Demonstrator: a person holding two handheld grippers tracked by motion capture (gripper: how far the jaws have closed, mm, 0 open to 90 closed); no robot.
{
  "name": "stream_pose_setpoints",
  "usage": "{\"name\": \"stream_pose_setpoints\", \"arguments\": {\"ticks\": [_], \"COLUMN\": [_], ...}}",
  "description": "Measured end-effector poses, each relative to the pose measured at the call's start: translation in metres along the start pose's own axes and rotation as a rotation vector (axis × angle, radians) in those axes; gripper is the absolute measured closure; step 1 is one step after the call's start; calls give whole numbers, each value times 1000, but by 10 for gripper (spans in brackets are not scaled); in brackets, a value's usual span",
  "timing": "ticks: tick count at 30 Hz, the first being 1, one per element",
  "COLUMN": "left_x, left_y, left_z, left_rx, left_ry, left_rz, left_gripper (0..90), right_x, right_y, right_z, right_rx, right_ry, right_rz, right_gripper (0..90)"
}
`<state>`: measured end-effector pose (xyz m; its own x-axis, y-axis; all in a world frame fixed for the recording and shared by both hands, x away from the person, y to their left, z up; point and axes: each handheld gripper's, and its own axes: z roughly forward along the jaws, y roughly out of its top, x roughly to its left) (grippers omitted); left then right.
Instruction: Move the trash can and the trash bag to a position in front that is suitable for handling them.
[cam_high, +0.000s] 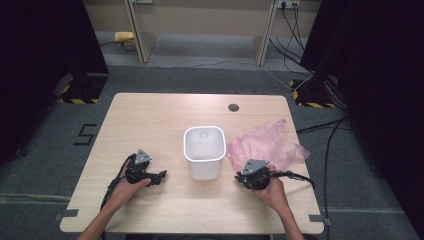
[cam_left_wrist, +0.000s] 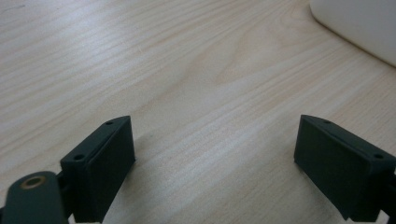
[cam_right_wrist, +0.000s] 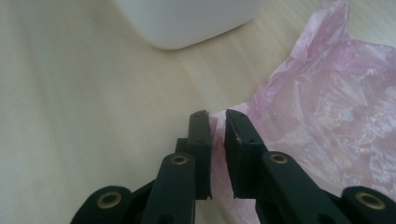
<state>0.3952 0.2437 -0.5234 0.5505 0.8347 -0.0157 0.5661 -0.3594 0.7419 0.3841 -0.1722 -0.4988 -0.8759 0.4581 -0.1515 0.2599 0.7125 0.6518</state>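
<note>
1. Right gripper (cam_right_wrist: 217, 116): the jaws stand nearly closed, with a narrow gap between them; an edge of the pink plastic bag (cam_right_wrist: 322, 107) lies in that gap. Whether the pads already pinch the film cannot be told.
2. Pink plastic bag (cam_high: 265, 145): it lies crumpled on the table (cam_high: 150, 115), just right of the white bin (cam_high: 204, 150) and touching or nearly touching its side.
3. Left gripper (cam_left_wrist: 215, 154): the jaws are wide apart and hold nothing; bare wood lies between them. In the high view it rests low over the table (cam_left_wrist: 163, 70), left of the bin (cam_left_wrist: 359, 23).
4. Probable risk: the grip takes only a thin corner of film, so the bag may slip out or tear when lifted. The cause would be a shallow bite near the edge.
5. Further risk: the loose bag may drag against the bin (cam_right_wrist: 187, 18) and tip or push it, since the two lie so close.
6. Surroundings: a cable port (cam_high: 233, 107) sits at the far edge of the table; cables and black curtains lie beyond. Nothing else stands between the grippers and the bin.
</note>
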Motion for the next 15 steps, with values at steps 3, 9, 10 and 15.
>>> {"name": "stream_pose_setpoints", "arguments": {"ticks": [3, 9, 10, 15], "left_x": [0, 0, 0, 0], "left_y": [0, 0, 0, 0], "left_z": [0, 0, 0, 0], "left_rx": [0, 0, 0, -2], "left_ry": [0, 0, 0, 0], "left_rz": [0, -1, -1, -1], "left_gripper": [115, 114, 114, 112], "right_x": [5, 1, -1, -13], "right_y": [-9, -3, 0, 15], "right_z": [-11, -19, -19, -8], "right_rx": [-10, -123, -140, -170], "right_ry": [-2, -47, -66, -170], "right_rz": [42, 236, 257, 357], "right_gripper": [688, 517, 517, 485]}}
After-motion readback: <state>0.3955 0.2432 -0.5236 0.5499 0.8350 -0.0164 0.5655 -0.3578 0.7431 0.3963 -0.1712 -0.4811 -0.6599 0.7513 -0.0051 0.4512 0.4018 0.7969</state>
